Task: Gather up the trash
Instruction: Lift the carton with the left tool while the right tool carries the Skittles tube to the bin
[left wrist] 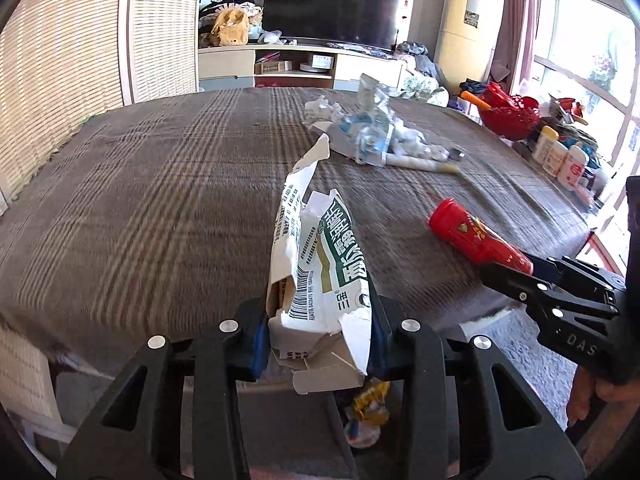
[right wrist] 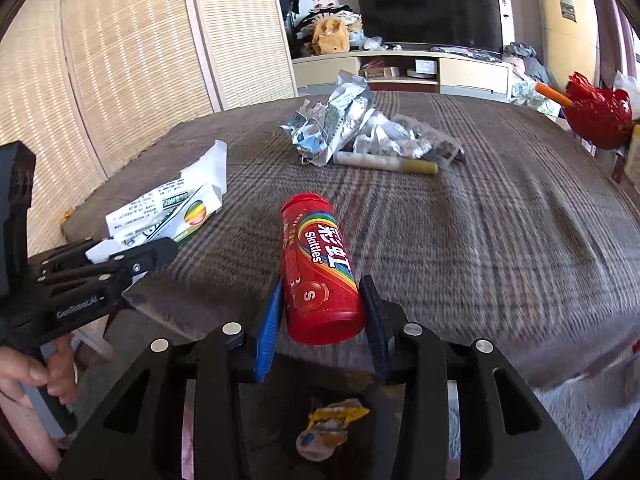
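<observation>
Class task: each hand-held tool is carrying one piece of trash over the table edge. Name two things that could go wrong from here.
1. The left tool pinches only the torn lower end of the crumpled white and green paper carton; it could tear or slip free.
2. The right tool grips the smooth red Skittles plastic canister near its base, so the tilted canister could slide out.

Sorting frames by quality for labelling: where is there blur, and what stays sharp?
Left wrist view: the tablecloth streaks with motion blur, while the torn carton stays sharp. Right wrist view: the same streaking, with a crisp Skittles bottle.
</observation>
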### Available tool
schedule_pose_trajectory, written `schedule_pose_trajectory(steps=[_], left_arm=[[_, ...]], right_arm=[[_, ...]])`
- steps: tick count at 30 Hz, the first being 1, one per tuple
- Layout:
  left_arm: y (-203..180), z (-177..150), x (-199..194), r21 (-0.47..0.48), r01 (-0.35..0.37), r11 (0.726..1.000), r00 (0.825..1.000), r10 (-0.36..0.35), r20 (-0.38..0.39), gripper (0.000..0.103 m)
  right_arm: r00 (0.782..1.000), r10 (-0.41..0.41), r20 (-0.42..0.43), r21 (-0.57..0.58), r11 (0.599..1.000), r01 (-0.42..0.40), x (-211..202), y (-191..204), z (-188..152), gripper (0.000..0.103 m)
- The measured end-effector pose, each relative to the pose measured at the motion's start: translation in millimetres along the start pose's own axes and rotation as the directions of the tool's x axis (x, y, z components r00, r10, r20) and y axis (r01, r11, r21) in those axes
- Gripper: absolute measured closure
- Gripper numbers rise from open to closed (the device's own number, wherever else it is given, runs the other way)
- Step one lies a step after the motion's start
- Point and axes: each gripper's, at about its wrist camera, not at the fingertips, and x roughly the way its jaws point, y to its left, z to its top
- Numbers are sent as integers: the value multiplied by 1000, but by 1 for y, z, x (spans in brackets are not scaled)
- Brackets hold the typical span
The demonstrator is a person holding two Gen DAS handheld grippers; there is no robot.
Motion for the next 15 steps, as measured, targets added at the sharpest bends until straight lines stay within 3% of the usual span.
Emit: schedule_pose_trajectory(steps=[15], left_arm=[[-49,-52,-53,20,73,997,997,-74,29,67]], right_arm=[[999,-17,51,3,1000,17,-61,-2,-41,68]])
